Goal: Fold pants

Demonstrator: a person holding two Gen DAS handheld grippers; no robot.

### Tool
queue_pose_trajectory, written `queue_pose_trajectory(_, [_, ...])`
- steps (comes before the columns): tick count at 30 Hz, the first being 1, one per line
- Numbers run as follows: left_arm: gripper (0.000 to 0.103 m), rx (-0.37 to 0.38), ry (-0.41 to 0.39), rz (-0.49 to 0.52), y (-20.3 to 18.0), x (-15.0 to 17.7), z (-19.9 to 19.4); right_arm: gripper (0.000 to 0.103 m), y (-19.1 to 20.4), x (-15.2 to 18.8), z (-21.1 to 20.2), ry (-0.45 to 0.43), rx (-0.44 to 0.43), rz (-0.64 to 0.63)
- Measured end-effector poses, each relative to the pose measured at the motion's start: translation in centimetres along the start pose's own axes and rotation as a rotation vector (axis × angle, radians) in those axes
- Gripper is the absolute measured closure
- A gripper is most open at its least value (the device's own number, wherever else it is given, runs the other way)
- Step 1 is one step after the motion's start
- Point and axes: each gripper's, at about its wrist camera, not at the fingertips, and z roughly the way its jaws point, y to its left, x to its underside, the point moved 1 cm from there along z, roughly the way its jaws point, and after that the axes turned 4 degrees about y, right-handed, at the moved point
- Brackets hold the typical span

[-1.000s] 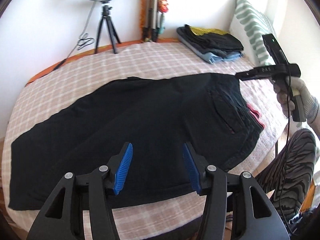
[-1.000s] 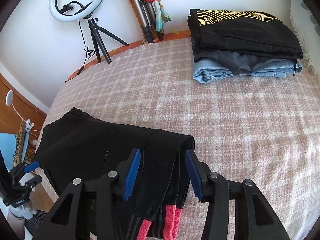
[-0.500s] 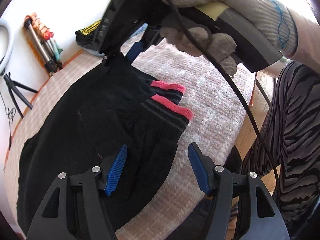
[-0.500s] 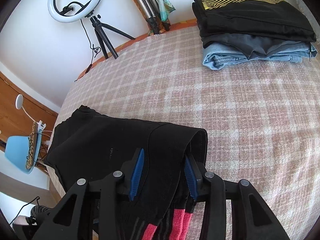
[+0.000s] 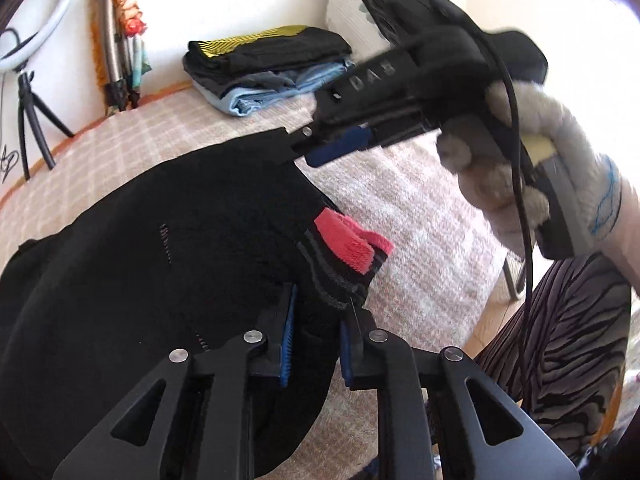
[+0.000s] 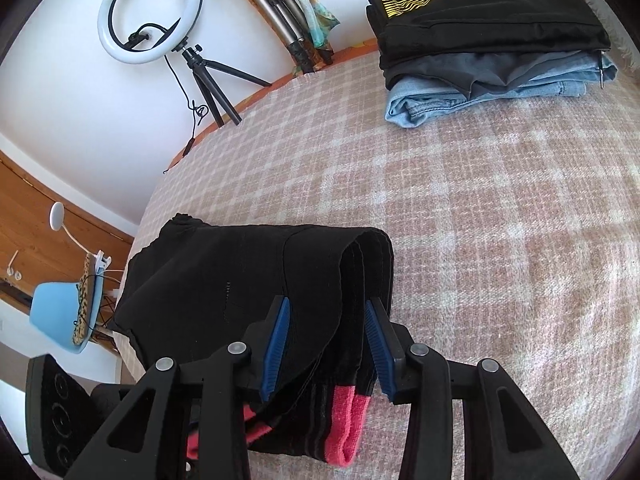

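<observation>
Black pants with pink-red striped waistband point(image 6: 280, 288) lie folded on pink checked blanket point(image 6: 460, 208), lower left of right wrist frame. Right gripper point(image 6: 326, 344) pinches thick waistband fold at frame centre. Left gripper point(image 5: 316, 336) jaws closing, waistband corner between blue pads. Folded clothes stack point(image 6: 492, 36) upper right.

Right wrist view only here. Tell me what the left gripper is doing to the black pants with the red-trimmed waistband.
Observer: The left gripper is closing its jaws on the near edge of the black pants, with fabric between its blue pads, beside the red-trimmed waistband.
Operator: Describe what holds my right gripper.
Observer: A hand in a pale knit glove grips its handle. The right gripper sits at the pants' far corner.
</observation>
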Motion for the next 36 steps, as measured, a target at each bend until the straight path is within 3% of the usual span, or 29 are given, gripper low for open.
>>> queue_pose_trajectory(10, [0.089,0.043,-0.042,-0.057,0.4,-0.5,-0.8,0.061,1.0,-0.1,3.2,0.103,-0.113,0.052])
queue_pose_trajectory(11, [0.089,0.051,-0.047,-0.066,0.4,-0.5,-0.9,0.065,1.1,-0.2,3.4,0.099,-0.109,0.049])
queue_pose_trajectory(13, [0.089,0.052,-0.051,-0.065,0.3,-0.5,-0.9,0.082,1.3,-0.8,3.5,0.064,-0.095,0.047])
queue_pose_trajectory(14, [0.089,0.047,-0.052,-0.058,0.1,-0.7,-0.7,0.096,1.4,-1.2,3.3,0.042,-0.072,0.039])
queue_pose_trajectory(17, [0.089,0.051,-0.058,-0.046,-0.5,-1.3,-0.2,0.103,2.0,-2.2,1.8,-0.039,-0.030,-0.005])
queue_pose_trajectory(21, [0.089,0.063,-0.087,-0.033,-1.5,-2.6,0.2,0.103,2.8,-2.9,-0.3,-0.133,0.031,-0.065])
queue_pose_trajectory(28, [0.089,0.031,-0.059,0.026,-1.8,-3.0,3.0,0.103,1.3,-3.5,1.3,-0.103,0.131,-0.100])
queue_pose_trajectory(33, [0.086,0.027,-0.043,-0.001,-0.9,-2.8,2.8,0.103,1.2,-4.3,2.5,-0.089,0.187,-0.142])
queue_pose_trajectory(36, [0.069,0.012,-0.027,0.008,-0.6,-2.1,1.5,0.099,0.9,-4.3,2.0,-0.072,0.182,-0.129])
